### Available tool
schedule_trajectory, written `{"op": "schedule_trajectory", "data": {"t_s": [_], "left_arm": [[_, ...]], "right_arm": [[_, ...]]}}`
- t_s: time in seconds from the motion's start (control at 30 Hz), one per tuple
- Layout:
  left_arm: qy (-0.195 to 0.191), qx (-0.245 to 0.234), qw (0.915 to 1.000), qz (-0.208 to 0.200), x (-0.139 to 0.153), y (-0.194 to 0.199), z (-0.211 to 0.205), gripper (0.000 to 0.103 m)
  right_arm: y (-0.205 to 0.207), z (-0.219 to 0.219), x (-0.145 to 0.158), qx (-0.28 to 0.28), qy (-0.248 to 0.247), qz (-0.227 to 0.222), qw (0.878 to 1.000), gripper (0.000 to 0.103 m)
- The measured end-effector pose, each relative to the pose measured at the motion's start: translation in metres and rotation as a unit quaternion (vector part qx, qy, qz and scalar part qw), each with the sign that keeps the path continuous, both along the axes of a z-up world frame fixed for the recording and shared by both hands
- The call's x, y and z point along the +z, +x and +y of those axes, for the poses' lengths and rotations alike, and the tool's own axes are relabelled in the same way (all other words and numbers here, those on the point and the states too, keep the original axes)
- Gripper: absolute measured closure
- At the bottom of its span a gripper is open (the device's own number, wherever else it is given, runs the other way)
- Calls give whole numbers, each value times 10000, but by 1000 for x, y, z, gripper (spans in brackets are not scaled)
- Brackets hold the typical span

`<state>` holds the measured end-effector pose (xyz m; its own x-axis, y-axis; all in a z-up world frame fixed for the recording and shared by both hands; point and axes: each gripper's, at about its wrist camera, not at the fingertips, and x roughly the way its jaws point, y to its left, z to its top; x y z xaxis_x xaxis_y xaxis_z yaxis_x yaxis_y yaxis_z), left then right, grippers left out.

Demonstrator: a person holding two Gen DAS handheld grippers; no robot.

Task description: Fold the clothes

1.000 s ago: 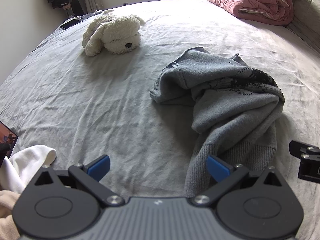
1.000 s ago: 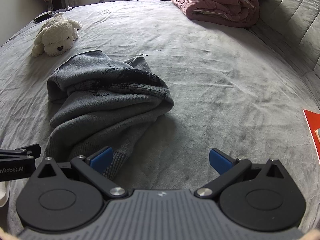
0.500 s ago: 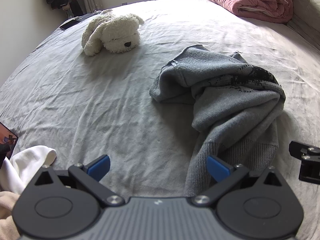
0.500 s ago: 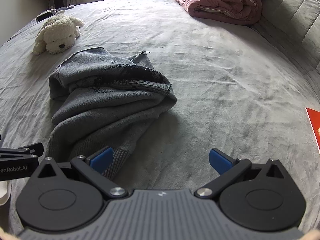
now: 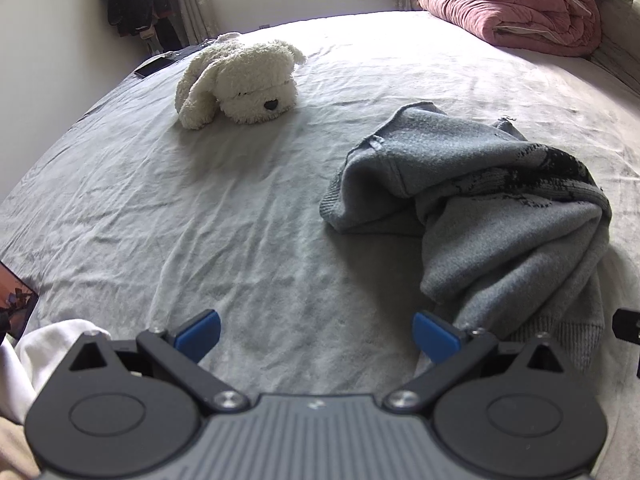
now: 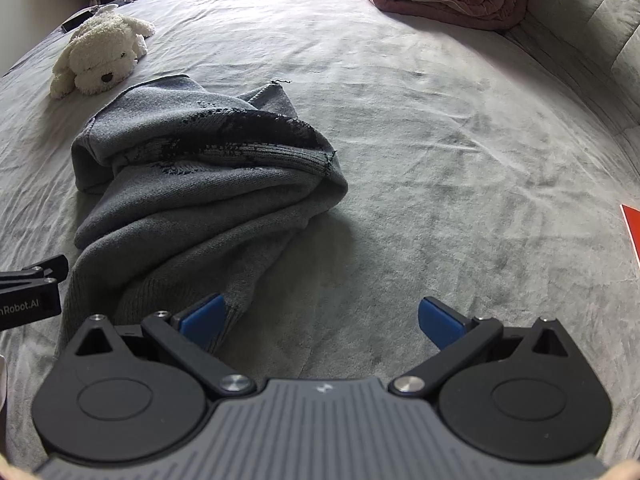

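A crumpled grey knit sweater (image 5: pixel 492 216) with black patterning lies bunched on the grey bed sheet (image 5: pixel 200 208). My left gripper (image 5: pixel 316 338) is open just left of the sweater's ribbed hem, its right fingertip close to the cloth, nothing between the fingers. In the right wrist view the same sweater (image 6: pixel 200 184) spreads ahead and to the left. My right gripper (image 6: pixel 322 322) is open, its left fingertip at the hem's near edge, with bare sheet between the fingers. Part of the left gripper (image 6: pixel 30 292) shows at that view's left edge.
A white plush dog (image 5: pixel 240 80) lies at the far left of the bed. A folded pink quilt (image 5: pixel 516 4) sits at the far right by the padded headboard (image 6: pixel 600 28). White cloth (image 5: pixel 36 352) lies at the near left, and a red item (image 6: pixel 632 236) at the right.
Both grippers have moved forward and lower toward the sweater's hem, so the sweater and plush dog look larger. Both stay open; the sweater has not moved.
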<state>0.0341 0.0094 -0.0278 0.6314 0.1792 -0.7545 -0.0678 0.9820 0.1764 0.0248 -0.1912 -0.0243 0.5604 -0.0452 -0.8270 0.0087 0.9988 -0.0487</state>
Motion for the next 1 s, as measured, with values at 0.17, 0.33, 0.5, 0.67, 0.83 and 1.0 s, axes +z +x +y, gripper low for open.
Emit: {"op": "schedule_trajectory", "data": {"t_s": [0.17, 0.33, 0.5, 0.67, 0.83, 1.0], "left_arm": [[-280, 0, 9996, -34, -13, 20, 5, 0], [-305, -96, 9995, -68, -29, 31, 4, 0], [-370, -145, 9992, -42, -38, 36, 5, 0], [-493, -180, 9986, 30, -41, 37, 9, 0], [-545, -220, 9982, 69, -41, 38, 12, 0], [-583, -225, 9979, 143, -37, 38, 13, 0]], "right_arm": [[30, -10, -12, -76, 336, 54, 9994, 0], [46, -7, -26, 60, 454, 46, 9989, 0], [51, -6, -33, 118, 470, 23, 9988, 0], [44, -4, -35, 152, 462, -151, 9987, 0], [37, -3, -36, 183, 462, -349, 9982, 0], [34, -3, -32, 200, 557, -388, 9975, 0]]}}
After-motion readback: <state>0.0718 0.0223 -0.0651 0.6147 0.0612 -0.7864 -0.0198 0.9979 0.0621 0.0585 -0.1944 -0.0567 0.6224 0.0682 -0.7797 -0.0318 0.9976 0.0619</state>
